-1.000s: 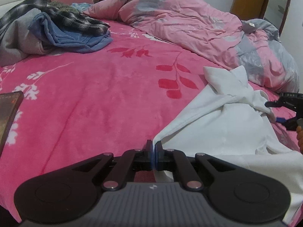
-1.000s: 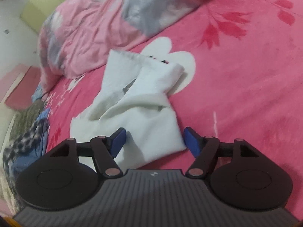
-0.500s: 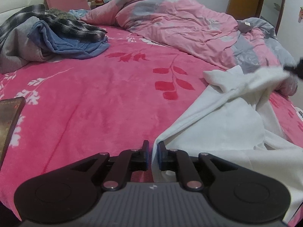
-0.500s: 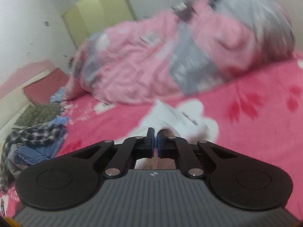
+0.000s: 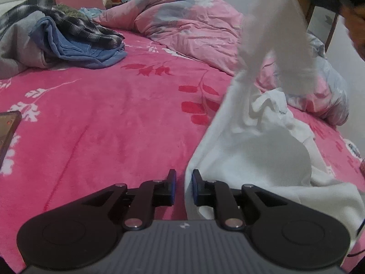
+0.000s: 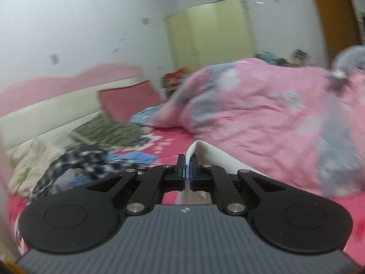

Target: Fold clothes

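Lifting soft white cloth top (image 5: 257,150) in tight-closed right gripper (image 6: 188,168) to spread it; left gripper (image 5: 183,183) letting go, a little apart, cloth edge loose between

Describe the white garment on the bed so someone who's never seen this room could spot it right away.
Start at the bed with the bright pink flowered blanket. Along its right side, in front of the rumpled pink and grey duvet, lies the white garment, one end lifted into the air. It is the only plain white piece; the other clothes, blue, grey and plaid, are heaped at the far left.
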{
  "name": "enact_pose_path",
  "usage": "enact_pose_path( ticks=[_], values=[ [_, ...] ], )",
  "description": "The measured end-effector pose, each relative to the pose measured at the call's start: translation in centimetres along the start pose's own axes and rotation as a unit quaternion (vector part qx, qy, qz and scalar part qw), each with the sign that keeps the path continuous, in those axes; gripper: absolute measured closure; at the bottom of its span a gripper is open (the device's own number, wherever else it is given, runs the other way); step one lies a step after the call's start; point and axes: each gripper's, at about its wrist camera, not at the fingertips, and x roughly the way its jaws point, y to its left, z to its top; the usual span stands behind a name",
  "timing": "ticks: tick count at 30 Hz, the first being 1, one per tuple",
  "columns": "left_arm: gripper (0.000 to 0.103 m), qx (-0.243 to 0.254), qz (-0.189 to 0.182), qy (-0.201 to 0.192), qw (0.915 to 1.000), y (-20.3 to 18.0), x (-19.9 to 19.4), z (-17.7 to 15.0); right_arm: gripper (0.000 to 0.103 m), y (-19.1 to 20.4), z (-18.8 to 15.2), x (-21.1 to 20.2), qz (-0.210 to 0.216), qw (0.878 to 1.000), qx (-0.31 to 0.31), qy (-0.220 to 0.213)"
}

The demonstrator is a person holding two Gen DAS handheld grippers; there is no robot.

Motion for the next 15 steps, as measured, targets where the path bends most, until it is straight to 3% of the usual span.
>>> enact_pose_path(
  ticks=[5, 11, 15],
  values=[
    [0.089, -0.020, -0.012, 0.000, 0.9997, 0.9, 0.1, 0.1, 0.101, 6.0, 0.5, 5.2, 0.063, 0.997, -0.038, 0.028],
    [0.089, -0.033, -0.018, -0.001, 0.9993, 1.5, 0.2, 0.2, 0.101, 11.4, -1.4, 11.2, 0.111, 0.991, -0.043, 0.067],
    [0.089, -0.034, -0.018, -0.001, 0.9993, 1.7, 0.2, 0.0, 0.098, 12.3, -4.4, 15.3, 0.121, 0.983, -0.032, 0.133]
  ],
)
